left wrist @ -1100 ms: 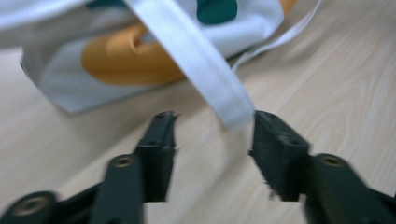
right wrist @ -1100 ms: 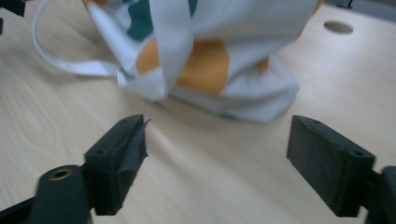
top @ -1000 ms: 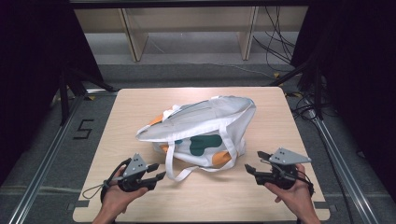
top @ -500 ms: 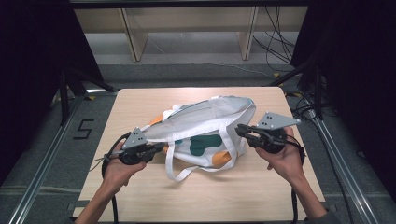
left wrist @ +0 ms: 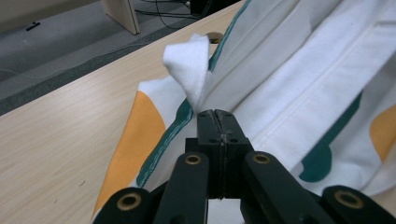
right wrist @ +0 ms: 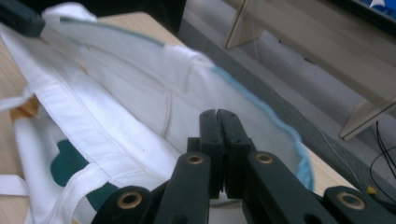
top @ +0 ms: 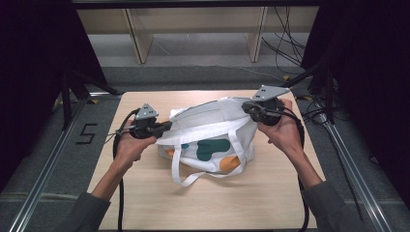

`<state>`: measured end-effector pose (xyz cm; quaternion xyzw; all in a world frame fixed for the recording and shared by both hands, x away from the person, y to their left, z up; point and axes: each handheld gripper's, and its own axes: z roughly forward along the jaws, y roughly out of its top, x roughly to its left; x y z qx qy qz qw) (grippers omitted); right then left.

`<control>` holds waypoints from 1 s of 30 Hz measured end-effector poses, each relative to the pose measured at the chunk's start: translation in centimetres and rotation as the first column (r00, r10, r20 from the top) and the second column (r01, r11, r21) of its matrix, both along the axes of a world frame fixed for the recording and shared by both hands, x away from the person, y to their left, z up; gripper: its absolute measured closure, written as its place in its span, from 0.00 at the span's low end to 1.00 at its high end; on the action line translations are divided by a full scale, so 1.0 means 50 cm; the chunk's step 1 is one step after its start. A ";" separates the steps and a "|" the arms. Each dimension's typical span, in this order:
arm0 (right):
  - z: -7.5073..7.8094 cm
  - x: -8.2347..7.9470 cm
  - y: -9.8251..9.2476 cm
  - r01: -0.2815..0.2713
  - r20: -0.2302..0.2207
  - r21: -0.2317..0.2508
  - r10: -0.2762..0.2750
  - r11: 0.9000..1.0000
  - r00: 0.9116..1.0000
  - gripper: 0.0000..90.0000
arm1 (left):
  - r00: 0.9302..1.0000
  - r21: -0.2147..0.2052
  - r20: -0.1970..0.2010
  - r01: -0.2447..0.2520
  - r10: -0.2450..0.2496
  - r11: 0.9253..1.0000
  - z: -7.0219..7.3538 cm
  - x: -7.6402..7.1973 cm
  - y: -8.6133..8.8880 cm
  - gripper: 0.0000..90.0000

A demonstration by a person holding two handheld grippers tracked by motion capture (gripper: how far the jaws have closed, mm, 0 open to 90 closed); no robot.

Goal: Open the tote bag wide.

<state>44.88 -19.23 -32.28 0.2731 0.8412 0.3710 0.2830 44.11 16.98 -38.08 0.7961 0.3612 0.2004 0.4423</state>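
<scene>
A white tote bag with green and orange patches is seen on the middle of a pale wooden table. Its left edge is pinched by the closed jaws of the left gripper, with a fold of cloth poking up beyond them. Its right edge is clamped by the closed jaws of the right gripper. One handle is draped toward the near edge.
</scene>
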 end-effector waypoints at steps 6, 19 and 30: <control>-0.060 0.040 -0.020 0.083 -0.094 -0.050 -0.088 0.995 0.992 1.00 | 0.998 0.023 -0.040 -0.053 0.054 0.998 -0.037 0.059 0.001 0.99; -0.227 0.083 -0.051 0.141 -0.302 -0.056 -0.152 0.988 0.941 1.00 | 0.979 0.100 -0.165 -0.105 0.121 0.989 -0.125 0.130 0.034 1.00; -0.170 0.075 -0.041 0.115 -0.221 0.063 -0.099 0.991 0.970 1.00 | 0.986 0.065 -0.134 -0.095 0.103 0.993 -0.094 0.105 0.045 0.98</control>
